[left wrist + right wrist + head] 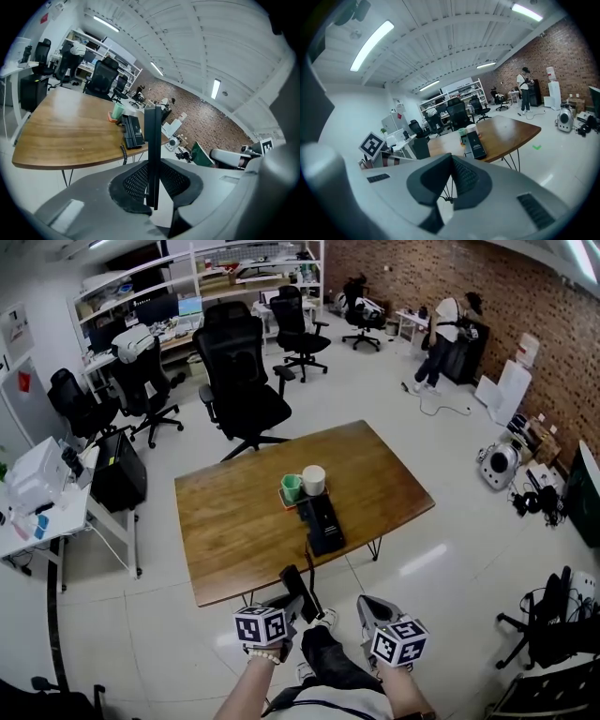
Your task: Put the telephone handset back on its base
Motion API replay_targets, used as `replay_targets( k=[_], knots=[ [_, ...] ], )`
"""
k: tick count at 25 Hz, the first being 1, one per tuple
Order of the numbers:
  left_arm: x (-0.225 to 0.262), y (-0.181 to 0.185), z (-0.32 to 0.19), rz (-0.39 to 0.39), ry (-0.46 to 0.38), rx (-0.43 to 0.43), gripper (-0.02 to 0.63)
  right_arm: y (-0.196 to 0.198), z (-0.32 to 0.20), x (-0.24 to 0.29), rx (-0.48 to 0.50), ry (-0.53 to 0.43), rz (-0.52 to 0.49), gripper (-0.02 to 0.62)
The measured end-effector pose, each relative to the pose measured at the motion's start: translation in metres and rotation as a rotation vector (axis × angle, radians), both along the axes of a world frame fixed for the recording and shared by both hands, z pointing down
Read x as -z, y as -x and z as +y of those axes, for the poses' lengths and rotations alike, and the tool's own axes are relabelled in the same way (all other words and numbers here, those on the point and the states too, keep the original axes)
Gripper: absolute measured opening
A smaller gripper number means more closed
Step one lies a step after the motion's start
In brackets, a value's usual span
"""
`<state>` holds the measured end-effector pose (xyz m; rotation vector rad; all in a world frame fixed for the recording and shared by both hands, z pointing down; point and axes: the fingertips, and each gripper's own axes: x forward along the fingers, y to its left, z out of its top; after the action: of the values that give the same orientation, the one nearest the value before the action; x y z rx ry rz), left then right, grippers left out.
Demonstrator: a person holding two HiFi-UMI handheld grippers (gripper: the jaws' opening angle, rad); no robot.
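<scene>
The black telephone base [324,524] lies on the wooden table [234,521], near its front edge, and shows again in the left gripper view [132,131] and the right gripper view [476,144]. My left gripper [286,604] hangs below the table's front edge, shut on the black handset [151,150], which stands upright and edge-on between the pads. A coiled cord [124,153] hangs off the table edge by the base. My right gripper [373,613] is beside the left one with its pads together [451,176] and nothing in them.
A green cup [292,487] and a white cup [313,480] stand just behind the base. Black office chairs [246,381] are beyond the table. A white desk [47,512] is at the left. A person [441,334] stands far off by the brick wall.
</scene>
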<state>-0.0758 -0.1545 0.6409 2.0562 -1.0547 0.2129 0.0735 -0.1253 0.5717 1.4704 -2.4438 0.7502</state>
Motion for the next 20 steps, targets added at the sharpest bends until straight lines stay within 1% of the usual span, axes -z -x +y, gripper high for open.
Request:
replay_targets(
  k=[4,9,13,18,20],
  knots=[
    [-0.004,-0.004,-0.022,0.045,0.008,-0.034,0.07,0.007,-0.015,-0.001,0.008,-0.005,-0.006,0.011],
    [-0.007,-0.014,-0.058,0.12,0.004,-0.116,0.07,0.012,-0.044,-0.002,0.011,-0.007,-0.014,0.009],
    [-0.016,-0.018,-0.088,0.134,0.03,-0.158,0.069,0.009,-0.068,-0.004,-0.003,-0.004,-0.022,0.011],
    [-0.026,-0.026,-0.124,0.127,0.059,-0.213,0.069,0.01,-0.102,-0.004,-0.011,-0.001,-0.019,0.009],
    [-0.03,-0.03,-0.138,0.15,0.068,-0.239,0.069,0.013,-0.115,-0.005,-0.008,0.001,-0.019,0.011]
  ],
)
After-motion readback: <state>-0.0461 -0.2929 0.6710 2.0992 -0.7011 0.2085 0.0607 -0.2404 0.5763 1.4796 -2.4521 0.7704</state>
